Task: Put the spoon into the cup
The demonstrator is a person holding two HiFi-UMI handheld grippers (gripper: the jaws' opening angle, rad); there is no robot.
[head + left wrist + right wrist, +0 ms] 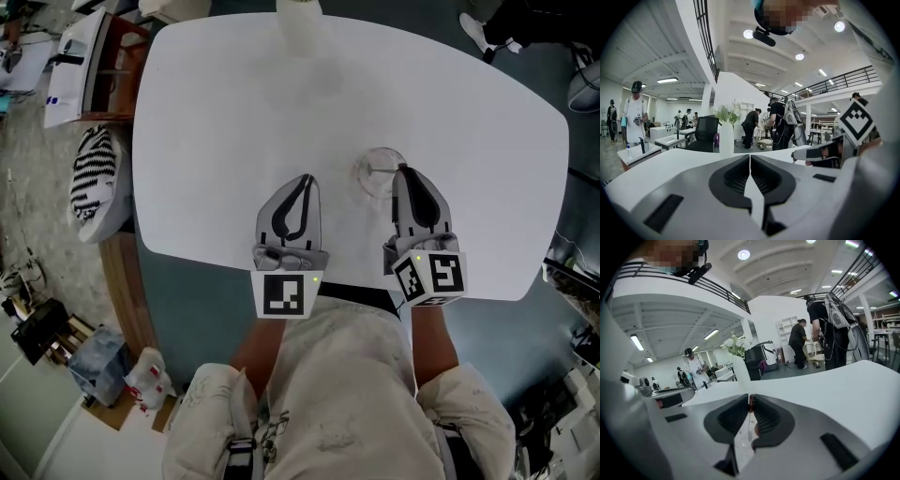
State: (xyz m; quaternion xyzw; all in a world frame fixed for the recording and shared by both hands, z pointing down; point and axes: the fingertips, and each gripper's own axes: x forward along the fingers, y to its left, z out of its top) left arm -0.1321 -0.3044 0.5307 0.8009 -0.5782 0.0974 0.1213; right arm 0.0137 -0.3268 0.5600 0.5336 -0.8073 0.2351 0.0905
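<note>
step: spoon-to-cup drop, likely | right gripper (403,171) narrow, pinching spoon (751,404) so it hangs at cup (378,175) rim, surface (234,112) centre-right toward near edge | left gripper (305,179) closed, empty, parked aside

- White table (234,112) fills the middle.
- White vase (300,23) at its far edge, flowers on top.
- Striped object (94,173) off left.
- People (635,112) standing beyond.
</note>
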